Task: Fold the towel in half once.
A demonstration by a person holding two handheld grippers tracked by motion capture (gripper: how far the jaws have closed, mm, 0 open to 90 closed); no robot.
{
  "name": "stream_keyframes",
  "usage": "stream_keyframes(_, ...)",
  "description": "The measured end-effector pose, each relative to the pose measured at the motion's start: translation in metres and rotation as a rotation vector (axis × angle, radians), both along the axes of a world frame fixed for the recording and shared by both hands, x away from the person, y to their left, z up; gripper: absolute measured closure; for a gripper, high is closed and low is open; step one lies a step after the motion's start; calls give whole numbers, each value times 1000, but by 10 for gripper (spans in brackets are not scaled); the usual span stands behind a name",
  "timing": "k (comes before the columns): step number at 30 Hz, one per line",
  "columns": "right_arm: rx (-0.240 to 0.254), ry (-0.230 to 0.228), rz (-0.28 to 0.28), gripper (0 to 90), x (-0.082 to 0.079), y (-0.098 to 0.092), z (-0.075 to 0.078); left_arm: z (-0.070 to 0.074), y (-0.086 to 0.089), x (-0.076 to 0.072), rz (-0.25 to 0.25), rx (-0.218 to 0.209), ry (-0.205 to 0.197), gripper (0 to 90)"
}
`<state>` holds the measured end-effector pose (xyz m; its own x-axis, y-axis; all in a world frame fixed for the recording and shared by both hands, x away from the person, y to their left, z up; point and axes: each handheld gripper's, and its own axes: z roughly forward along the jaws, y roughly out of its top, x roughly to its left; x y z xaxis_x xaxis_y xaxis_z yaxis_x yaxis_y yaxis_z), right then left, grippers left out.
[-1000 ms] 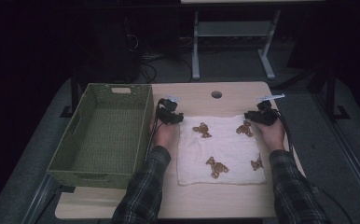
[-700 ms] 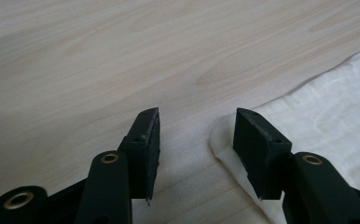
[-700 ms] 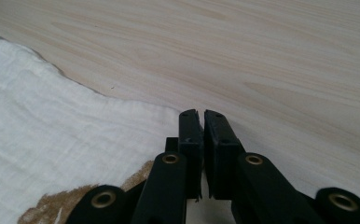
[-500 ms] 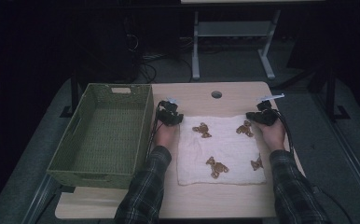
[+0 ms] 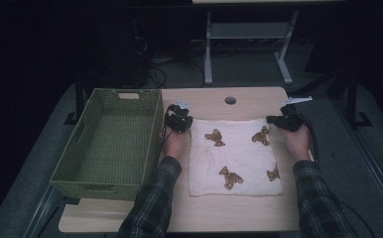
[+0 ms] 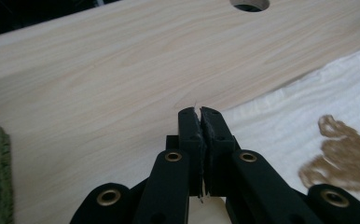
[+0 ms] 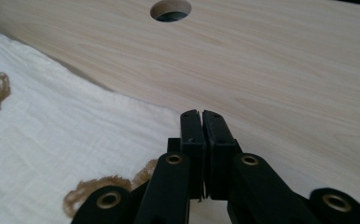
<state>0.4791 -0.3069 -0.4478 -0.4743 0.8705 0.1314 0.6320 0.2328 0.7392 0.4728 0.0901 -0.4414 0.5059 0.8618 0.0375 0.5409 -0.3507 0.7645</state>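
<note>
Near the person, the white square cloth with brown bear prints [image 5: 234, 156] lies flat on the pale wooden table [image 5: 204, 213]. Its far corners sit at both fingertips. The left gripper [image 6: 200, 114], whose jaws have just been closing, pinches one corner; the right gripper [image 7: 201, 116] is clamped on the other. Beyond the left fingertips' outer side stands a green woven basket [image 5: 107, 144].

A pale wooden desk [image 5: 239, 99] with a round cable hole [image 5: 230, 100] is standing in a dim room. Grey floor [image 5: 179, 74] is showing around it, and dark cables [image 5: 155, 62] are lying there. Behind, a white metal frame [image 5: 249, 34] is standing on two legs; beyond it everything is fading into blackness.
</note>
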Motion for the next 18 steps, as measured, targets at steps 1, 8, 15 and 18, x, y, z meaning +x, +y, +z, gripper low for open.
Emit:
stream_keyframes(1,-7,-6,4,878,-3,0,4,2,0,-2,-2,2,-1,877)
stream_keyframes(8,-39,-36,25,878,-24,0,22,15,3,-24,-1,-4,-13,877)
stream_keyframes(15,-49,-73,32,878,-48,0,32,32,2,-49,-18,-2,-50,877)
stream_keyframes(18,-47,-83,33,878,-59,-1,34,38,4,-59,-28,-24,-54,877)
